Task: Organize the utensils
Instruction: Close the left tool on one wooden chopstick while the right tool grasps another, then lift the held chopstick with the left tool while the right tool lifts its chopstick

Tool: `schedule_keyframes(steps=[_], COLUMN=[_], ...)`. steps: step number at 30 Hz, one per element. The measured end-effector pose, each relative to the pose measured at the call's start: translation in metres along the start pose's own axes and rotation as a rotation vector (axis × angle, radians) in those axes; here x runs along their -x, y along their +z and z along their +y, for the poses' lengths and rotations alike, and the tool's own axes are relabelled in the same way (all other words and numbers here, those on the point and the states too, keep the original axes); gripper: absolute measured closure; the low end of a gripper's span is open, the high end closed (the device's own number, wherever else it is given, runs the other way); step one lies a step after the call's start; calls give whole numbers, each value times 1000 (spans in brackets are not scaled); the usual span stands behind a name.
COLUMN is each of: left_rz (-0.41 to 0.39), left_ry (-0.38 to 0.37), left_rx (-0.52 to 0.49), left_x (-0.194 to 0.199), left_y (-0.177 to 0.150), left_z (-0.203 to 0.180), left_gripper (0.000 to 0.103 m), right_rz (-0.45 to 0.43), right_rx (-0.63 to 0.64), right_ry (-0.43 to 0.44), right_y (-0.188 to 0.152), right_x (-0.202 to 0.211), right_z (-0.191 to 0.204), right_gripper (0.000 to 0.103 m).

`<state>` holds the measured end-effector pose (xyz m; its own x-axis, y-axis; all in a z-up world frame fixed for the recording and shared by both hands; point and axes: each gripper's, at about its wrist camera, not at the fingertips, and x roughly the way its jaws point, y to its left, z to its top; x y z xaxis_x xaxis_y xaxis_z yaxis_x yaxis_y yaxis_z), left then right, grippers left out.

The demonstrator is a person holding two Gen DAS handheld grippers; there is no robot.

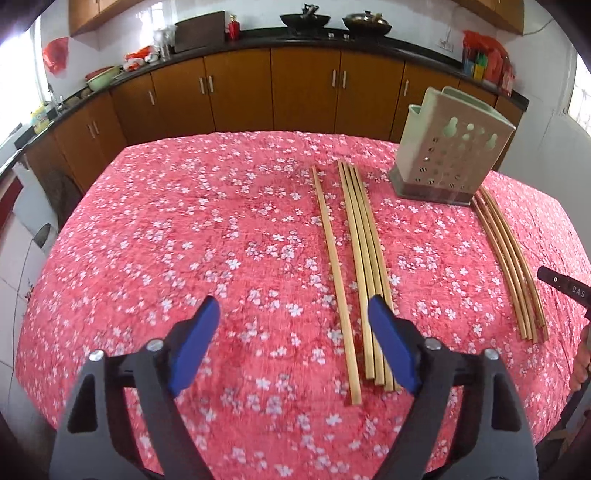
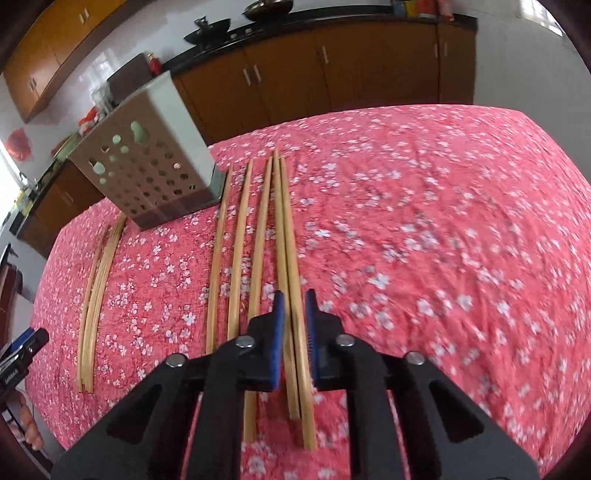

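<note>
Wooden chopsticks lie lengthwise on a pink floral tablecloth. In the left wrist view one single chopstick lies beside a bunch of several, and another group lies to the right of a white perforated utensil holder. My left gripper is open and empty above the cloth, its right pad over the bunch. In the right wrist view my right gripper has its jaws close around a pair of chopsticks; three loose chopsticks lie just left, the holder behind them.
Brown kitchen cabinets with a black counter run behind the table. Woks and jars stand on the counter. The other gripper's tip shows at the right edge of the left wrist view.
</note>
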<state>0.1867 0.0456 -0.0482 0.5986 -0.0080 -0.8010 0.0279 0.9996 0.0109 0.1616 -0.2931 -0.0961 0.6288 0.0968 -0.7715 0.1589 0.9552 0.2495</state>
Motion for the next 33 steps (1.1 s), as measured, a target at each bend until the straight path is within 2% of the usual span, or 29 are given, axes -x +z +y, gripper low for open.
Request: schedule_keyframes(steps=[7,15,19,21,24,29,33], left_rz=[35,83,122,139,150,162,163], left_ry=[-26,-89,-129,-157,-173,-202,-180], left_rx=[-11,17,28,27,6,-21,-57], left_x=[-19,-41,-51,-55,-61,-63,-62], left_y=[14,18,17,16,15,17,17], left_z=[1,9,10,9,3,-3,-9], left_gripper=[34,49,59,65,71,84,93], right_rz=[15,27,30,16,9,2,-3], right_rx=[52,116,144,111,78,96,98], right_ry=[-36,-72,-145,-179,-165,-168,-168], right_y=[5,7,9,12,14,16,14], right_x=[-13,-22,-29,-30,-31,-30,-21], right_z=[0,5,9,1,-7,-9,-9], right_gripper=[96,96,96,96,96,96,96])
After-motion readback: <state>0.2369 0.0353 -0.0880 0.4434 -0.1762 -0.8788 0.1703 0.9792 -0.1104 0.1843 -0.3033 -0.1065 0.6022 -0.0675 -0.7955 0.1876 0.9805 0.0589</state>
